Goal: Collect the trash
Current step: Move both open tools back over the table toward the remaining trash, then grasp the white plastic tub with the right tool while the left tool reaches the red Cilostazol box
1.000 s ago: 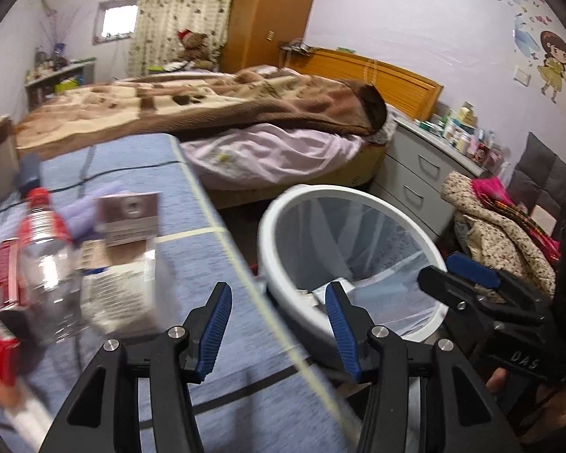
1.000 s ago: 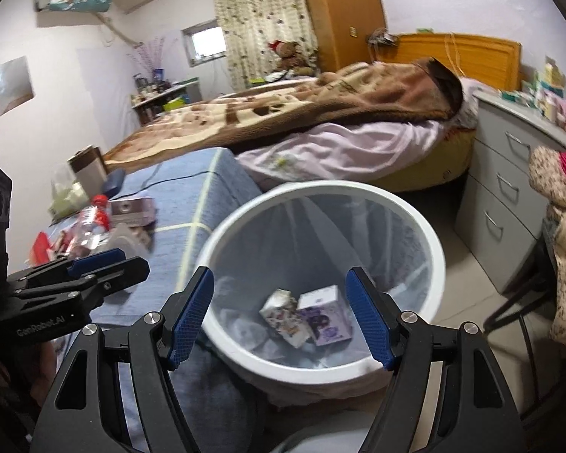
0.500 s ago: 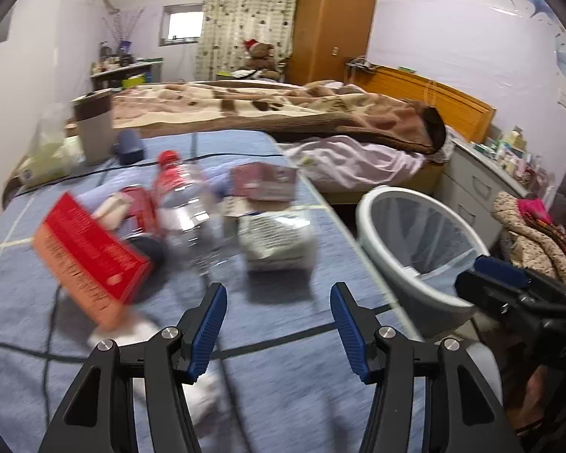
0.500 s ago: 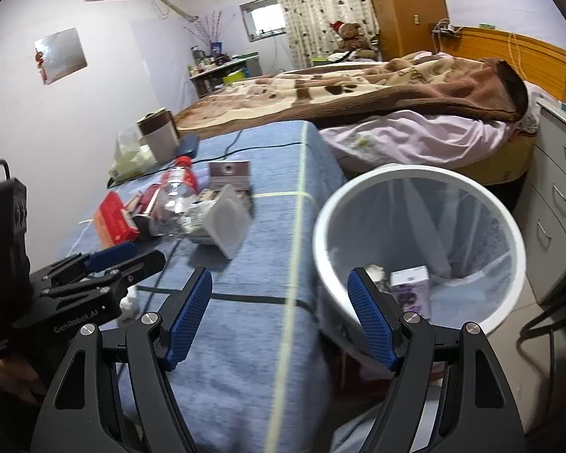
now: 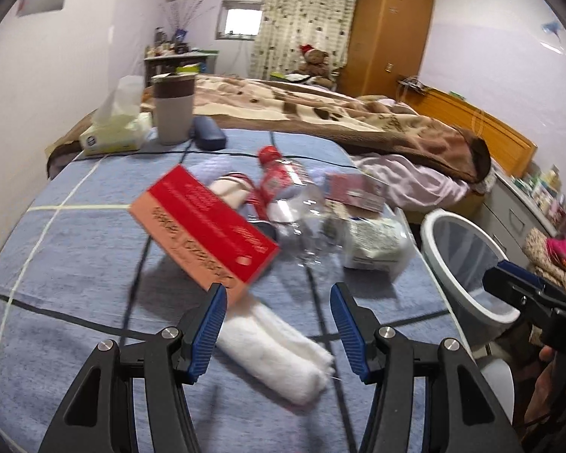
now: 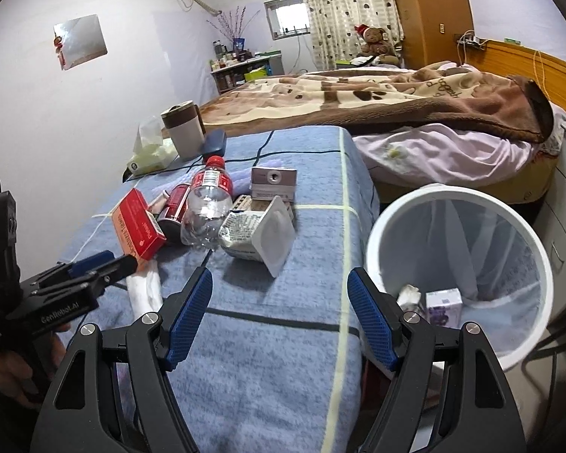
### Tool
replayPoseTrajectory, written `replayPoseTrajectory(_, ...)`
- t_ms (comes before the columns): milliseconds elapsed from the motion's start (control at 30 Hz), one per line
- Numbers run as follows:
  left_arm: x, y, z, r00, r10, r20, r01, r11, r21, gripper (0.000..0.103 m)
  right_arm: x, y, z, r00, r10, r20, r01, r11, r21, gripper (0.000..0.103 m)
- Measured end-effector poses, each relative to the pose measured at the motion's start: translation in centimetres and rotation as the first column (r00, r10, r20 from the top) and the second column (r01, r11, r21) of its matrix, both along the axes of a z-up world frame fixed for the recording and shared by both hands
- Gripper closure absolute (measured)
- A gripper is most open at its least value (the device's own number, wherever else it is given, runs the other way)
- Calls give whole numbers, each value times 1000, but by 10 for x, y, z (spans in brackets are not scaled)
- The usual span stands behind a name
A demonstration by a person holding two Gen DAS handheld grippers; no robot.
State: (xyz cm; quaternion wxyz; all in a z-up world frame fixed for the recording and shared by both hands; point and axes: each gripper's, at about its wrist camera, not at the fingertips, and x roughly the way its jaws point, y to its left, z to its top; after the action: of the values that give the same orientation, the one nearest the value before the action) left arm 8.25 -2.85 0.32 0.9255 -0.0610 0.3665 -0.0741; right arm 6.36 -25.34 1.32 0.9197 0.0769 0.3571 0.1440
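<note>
The left gripper [image 5: 277,319] hangs with its jaws spread wide and nothing between them, low over a white rolled towel [image 5: 279,351] on the blue blanket-covered table [image 5: 68,249]; the right gripper [image 6: 279,309] is likewise agape and empty, poised over the table's near edge beside the bin.

The trash lies in a loose heap mid-table: a red and salmon carton [image 5: 203,226], long and flat, printed with white lettering, propped at a tilt above the towel's far end; a clear crumpled plastic bottle [image 6: 207,207] with red cap and red label, lying against a dark red can [image 6: 175,205]; a silvery printed foil pack [image 6: 258,234] with a white square end, just right of the bottle; a small mauve box [image 6: 273,183] behind it.

The white wastebasket [image 6: 381,234], lined with a pale bag, stands off the table's right edge; a purple-printed box [image 6: 443,307] and crumpled paper [image 6: 409,296] lie at its bottom.
</note>
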Motion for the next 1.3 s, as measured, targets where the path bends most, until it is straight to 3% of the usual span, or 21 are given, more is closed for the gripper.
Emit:
replayPoseTrajectory(200,20,27,-4,996,89,-23,-90,995,-50,46,15,11,-5,1000,13,-14,-13,1000,-12,27)
replayPoseTrajectory(433,45,40,-11,982,181,-45,-184,979,-82,20,32,16,-13,999,29,-23,-29,1000,-12,27)
replayPoseTrajectory(533,57,39,-16,977,201,-65,-207,975,-88,18,40,16,-16,999,31,-29,-31,999,-10,27)
replayPoseTrajectory(633,68,38,-25,971,221,-90,-228,970,-82,18,48,17,-20,999,31,-43,-32,999,-14,28)
replayPoseTrajectory(733,75,38,-32,966,235,-104,-242,968,-62,18,54,19,-26,997,34,-69,-36,999,-18,46)
replayPoseTrajectory(933,74,49,-39,964,234,-123,-237,971,-12,18,54,27,-29,995,60,-83,-61,998,-5,61)
replayPoseTrajectory(1100,65,60,-40,966,228,-124,-229,973,1,24,42,46,-30,985,134,-104,-134,991,13,62)
replayPoseTrajectory(1167,61,66,-40,963,237,-127,-237,971,16,36,39,51,-29,980,167,-106,-165,986,25,62)
replayPoseTrajectory(1300,54,80,-43,959,248,-137,-249,969,10,39,35,55,-25,975,200,-100,-199,980,19,62)
